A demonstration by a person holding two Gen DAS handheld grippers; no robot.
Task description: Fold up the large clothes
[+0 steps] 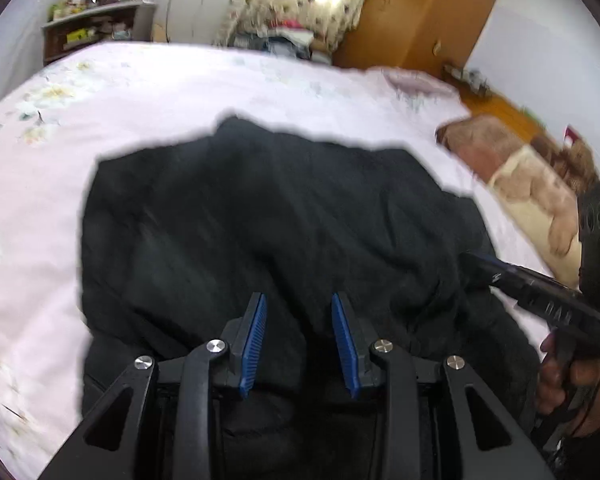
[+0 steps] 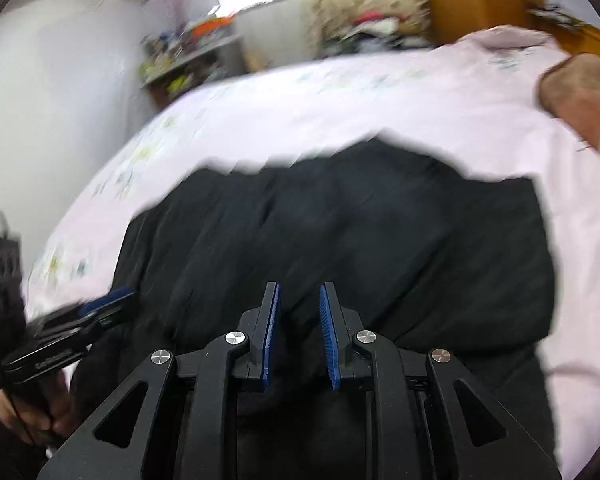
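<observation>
A large black garment (image 1: 260,208) lies spread on a pink bed sheet (image 1: 180,92), rumpled, with its far edge uneven. My left gripper (image 1: 299,298) hovers over its near part, blue pads apart, with no cloth pinched between them. At the right of the left wrist view, the right gripper (image 1: 476,260) points onto the garment's right side. In the right wrist view the same garment (image 2: 360,232) fills the middle. My right gripper (image 2: 300,288) stands over its near edge with a narrow gap between its pads and nothing gripped. The left gripper (image 2: 116,298) shows at the left.
A brown and cream pillow (image 1: 520,176) lies on the bed right of the garment. Behind the bed stand a cluttered shelf (image 1: 96,28) and a wooden wardrobe (image 1: 420,12). A person's hand (image 1: 572,384) holds the right gripper's handle. Bare pink sheet (image 2: 340,100) stretches beyond the garment.
</observation>
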